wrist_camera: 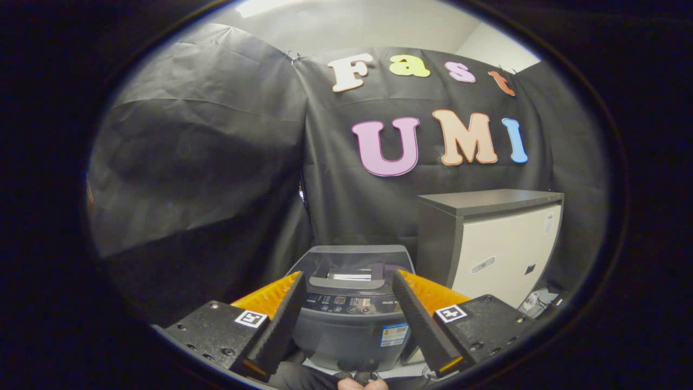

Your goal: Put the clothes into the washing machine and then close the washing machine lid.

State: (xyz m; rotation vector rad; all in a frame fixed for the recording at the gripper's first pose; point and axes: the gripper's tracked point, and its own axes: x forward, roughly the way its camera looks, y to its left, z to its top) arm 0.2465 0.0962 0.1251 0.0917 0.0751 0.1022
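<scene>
A small dark grey top-loading washing machine stands on the floor against the booth's wall, ahead of me and a little below. Its lid seems to lie flat over the tub, with a handle at its front edge above the control panel. My gripper is open, its two fingers spread wide, and the machine shows through the gap between them. Nothing is held between the fingers, and they are short of the machine.
A grey-and-white cabinet stands right of the washing machine, taller than it, and close beside it. Black cloth walls close the space behind and on the left. Part of a person's hand shows below the fingers.
</scene>
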